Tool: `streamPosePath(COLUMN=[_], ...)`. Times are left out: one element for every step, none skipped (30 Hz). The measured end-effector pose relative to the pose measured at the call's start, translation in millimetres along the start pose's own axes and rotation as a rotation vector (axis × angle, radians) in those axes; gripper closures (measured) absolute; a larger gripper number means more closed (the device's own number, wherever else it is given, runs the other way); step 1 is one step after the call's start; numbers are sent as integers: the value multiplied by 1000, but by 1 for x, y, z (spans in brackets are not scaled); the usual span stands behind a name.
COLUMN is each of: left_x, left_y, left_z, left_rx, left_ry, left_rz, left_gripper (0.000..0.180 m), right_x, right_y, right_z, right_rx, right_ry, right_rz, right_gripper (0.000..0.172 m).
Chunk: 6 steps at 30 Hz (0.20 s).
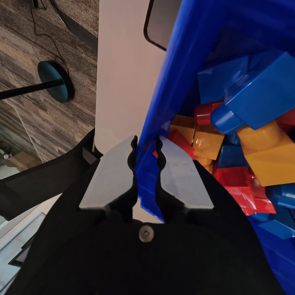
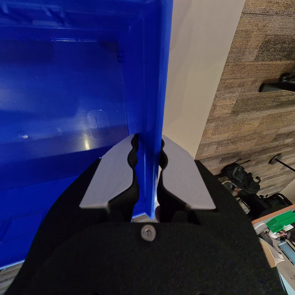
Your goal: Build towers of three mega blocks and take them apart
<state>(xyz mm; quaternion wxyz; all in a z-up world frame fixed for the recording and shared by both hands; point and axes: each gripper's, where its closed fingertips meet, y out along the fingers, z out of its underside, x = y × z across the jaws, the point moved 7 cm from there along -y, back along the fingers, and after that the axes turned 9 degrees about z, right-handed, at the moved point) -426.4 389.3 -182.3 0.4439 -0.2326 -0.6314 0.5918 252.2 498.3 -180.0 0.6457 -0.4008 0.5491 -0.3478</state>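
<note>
The left gripper (image 1: 146, 140) pinches the rim of a blue bin (image 1: 183, 67), whose wall runs straight ahead along its fingers. Mega blocks (image 1: 239, 135) lie jumbled inside, right of it. The right gripper (image 2: 148, 140) clamps the opposite rim, lengthwise too, above the white surface (image 2: 191, 79).

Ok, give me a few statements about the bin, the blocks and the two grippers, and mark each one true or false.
1. The left gripper is clamped on the wall of the blue bin. True.
2. The right gripper holds a yellow block. False: its fingers grip the blue bin's rim.
3. Red, yellow and blue mega blocks are piled inside the bin. True.
4. A finished tower of three blocks stands on the white table. False: no tower is in view; the blocks lie loose in the bin.
5. The floor is bare white tile. False: it is grey-brown carpet.
</note>
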Motion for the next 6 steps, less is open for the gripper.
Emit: streamPosePath(left_x=[-1,-3,-4,-5,-5,-5], left_y=[-1,-2,-2,-2,-2,-2], left_z=[-1,-2,-3,-4,-4,-3], left_rx=[-6,-15,-19,-17,-25,-42], left_ry=[3,17,25,24,28,23], left_rz=[-1,-4,-7,-12,-17,-20], left_gripper=[158,159,158,158,157,156], right_x=[0,0,0,0,0,0], right_y=[0,0,0,0,0,1], right_z=[0,0,0,0,-1,-1], right_rx=[1,1,2,7,12,18], right_ry=[1,6,13,15,16,23], right_rz=[1,1,0,-1,1,6], right_gripper=[147,147,147,147,147,146])
